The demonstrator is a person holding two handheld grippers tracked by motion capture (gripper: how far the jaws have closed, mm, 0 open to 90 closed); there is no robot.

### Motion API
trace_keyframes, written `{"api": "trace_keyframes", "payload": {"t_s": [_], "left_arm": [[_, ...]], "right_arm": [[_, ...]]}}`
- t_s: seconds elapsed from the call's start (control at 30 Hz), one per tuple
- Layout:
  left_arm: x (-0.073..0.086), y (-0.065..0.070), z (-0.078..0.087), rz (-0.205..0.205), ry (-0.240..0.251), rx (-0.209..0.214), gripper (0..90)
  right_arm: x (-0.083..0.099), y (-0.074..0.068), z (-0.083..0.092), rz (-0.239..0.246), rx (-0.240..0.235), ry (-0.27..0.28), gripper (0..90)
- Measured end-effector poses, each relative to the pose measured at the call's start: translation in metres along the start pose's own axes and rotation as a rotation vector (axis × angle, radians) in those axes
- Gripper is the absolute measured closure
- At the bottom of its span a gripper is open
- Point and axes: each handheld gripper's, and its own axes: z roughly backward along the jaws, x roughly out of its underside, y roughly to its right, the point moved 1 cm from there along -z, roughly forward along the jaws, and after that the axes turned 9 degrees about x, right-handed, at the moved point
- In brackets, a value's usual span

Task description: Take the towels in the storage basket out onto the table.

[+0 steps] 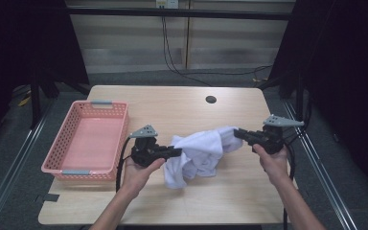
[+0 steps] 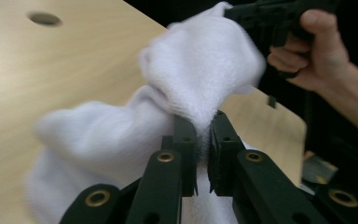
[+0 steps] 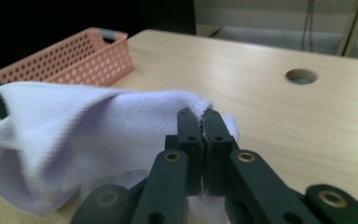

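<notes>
1. High view: white towel point(image 1: 199, 154) hangs bunched between the two grippers, over the middle of the table point(image 1: 172, 103). Left gripper point(image 1: 176, 151) pinches its left edge, right gripper point(image 1: 237, 133) pinches its upper right corner. Long axis of the towel runs gripper to gripper, left to right, right end a bit farther back. Lower folds sag down to the table just right of the left hand point(image 1: 141, 172). Pink basket point(image 1: 87, 139) sits at the left edge, just beside the left gripper, well apart from the right one.

2. Left gripper view: jaws pinched narrow with a fold of towel point(image 2: 200, 79) clamped between them. Cloth runs up and away toward the right gripper point(image 2: 265, 21) and its hand point(image 2: 314, 51). It bulges slack rather than taut, so I judge there's room to pull apart.

3. Right gripper view: jaws closed tight on the hemmed corner of the towel point(image 3: 98, 126). The rest spreads off to the left toward the basket point(image 3: 72, 58). Table hole point(image 3: 301, 76) lies off to the right, clear of the cloth.

4. Judgement: the next move turns on that left-right axis. Spreading means pulling the hands apart along it. If it goes in the basket, the left hand is nearer and leads.
</notes>
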Motion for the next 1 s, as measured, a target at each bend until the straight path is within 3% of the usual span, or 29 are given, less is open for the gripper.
{"api": "trace_keyframes", "payload": {"t_s": [0.07, 0.13, 0.2, 0.23, 0.3, 0.33, 0.43, 0.47, 0.5, 0.63, 0.7, 0.77, 0.83, 0.9, 1.0], "left_arm": [[-0.003, -0.002, 0.014, 0.026, 0.045, -0.004, 84.0], [-0.004, -0.005, 0.030, 0.052, 0.099, -0.034, 84.1], [-0.001, -0.010, 0.040, 0.059, 0.113, -0.072, 84.1], [0.004, -0.016, 0.043, 0.074, 0.088, -0.085, 83.9], [0.017, -0.026, 0.040, 0.108, 0.028, -0.117, 81.3], [0.022, -0.030, 0.037, 0.116, 0.013, -0.107, 77.3], [0.037, -0.035, 0.023, 0.141, -0.056, -0.147, 62.0], [0.037, -0.035, 0.022, 0.141, -0.055, -0.144, 59.0], [0.036, -0.035, 0.022, 0.140, -0.050, -0.148, 55.5], [0.023, -0.026, 0.023, 0.073, -0.018, -0.165, 52.2], [0.014, -0.022, 0.025, 0.053, 0.006, -0.162, 51.9], [0.010, -0.018, 0.027, 0.030, 0.029, -0.167, 52.3], [0.009, -0.017, 0.024, 0.018, -0.001, -0.137, 54.4], [0.016, -0.022, 0.010, 0.011, -0.083, -0.124, 54.0], [0.032, -0.036, -0.013, 0.025, -0.167, -0.149, 45.9]], "right_arm": [[-0.010, 0.010, 0.008, -0.002, 0.065, 0.021, 88.2], [-0.017, 0.022, 0.014, 0.000, 0.127, 0.025, 88.3], [-0.019, 0.035, 0.020, -0.022, 0.168, 0.041, 88.2], [-0.017, 0.041, 0.023, -0.045, 0.177, 0.060, 88.0], [-0.006, 0.049, 0.021, -0.058, 0.196, 0.030, 84.4], [0.004, 0.052, 0.017, -0.055, 0.201, -0.003, 75.4], [0.026, 0.048, 0.011, -0.049, 0.179, -0.060, 60.2], [0.032, 0.044, 0.010, -0.027, 0.203, -0.073, 53.6], [0.034, 0.040, 0.010, -0.022, 0.199, -0.082, 52.5], [0.033, 0.017, 0.010, 0.019, 0.106, -0.087, 48.0], [0.033, 0.000, 0.002, 0.040, 0.055, -0.112, 46.8], [0.034, -0.014, -0.009, 0.032, -0.014, -0.124, 45.5], [0.038, -0.028, -0.024, 0.047, -0.049, -0.152, 42.8], [0.043, -0.037, -0.039, 0.047, -0.092, -0.170, 38.0], [0.052, -0.048, -0.060, 0.052, -0.130, -0.203, 32.0]]}}
